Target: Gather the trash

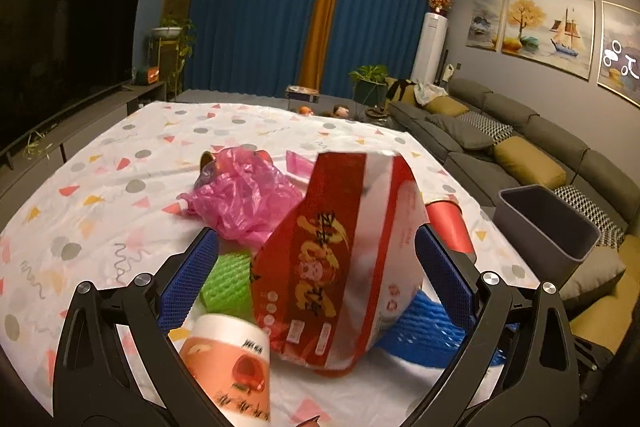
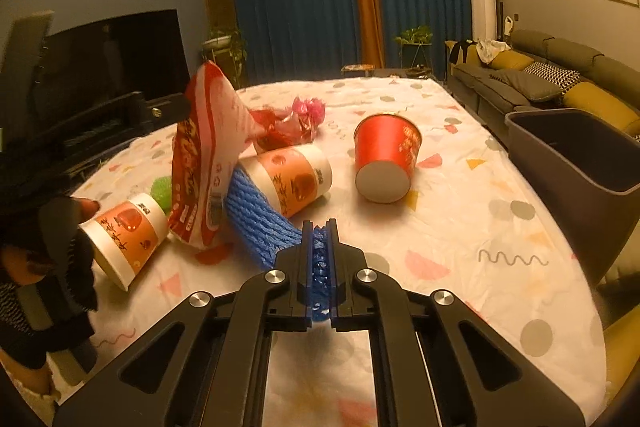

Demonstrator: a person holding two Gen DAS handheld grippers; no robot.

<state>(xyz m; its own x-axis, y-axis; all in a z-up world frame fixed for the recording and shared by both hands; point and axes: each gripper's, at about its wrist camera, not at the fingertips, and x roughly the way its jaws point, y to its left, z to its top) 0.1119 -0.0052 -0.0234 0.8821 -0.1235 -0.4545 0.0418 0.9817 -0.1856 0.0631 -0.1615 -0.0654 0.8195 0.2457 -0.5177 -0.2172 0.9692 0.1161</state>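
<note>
The right gripper [image 2: 320, 227] is clamped tight on one end of the blue foam net [image 2: 256, 223], which lies on the desk [image 2: 460, 227]. The rest of the net runs away under the orange-banded paper cup [image 2: 294, 183] and touches the foot of the red and white snack bag [image 2: 204, 163]. The gray bin [image 2: 580, 179] stands at the right edge of the desk, well apart from the pile.

The left gripper [image 1: 320, 267] has its blue pads standing wide on either side of the snack bag [image 1: 340, 259]. Neither pad clearly presses on it, so I judge that gripper open, with the bag between its jaws rather than held.

The main risk is the net dragging its neighbours. It is soft and stretchy; if it is lifted quickly, the cup lying on it is likely to roll toward the desk's edge, and the leaning bag may topple. The second paper cup [image 2: 128, 235], near the person's gloved hand [image 2: 60, 227], could be knocked too.

The grip takes only the net's end, so the foam may stretch and slip free on the way to the bin.

If the left gripper shuts now, it may crumple the bag or catch only a loose fold. The green foam net [image 1: 222, 283] and pink plastic bag [image 1: 244, 199] lie just behind and could be pulled along. The red cup [image 2: 386, 157] lies on its side between pile and bin, in the likely path.
</note>
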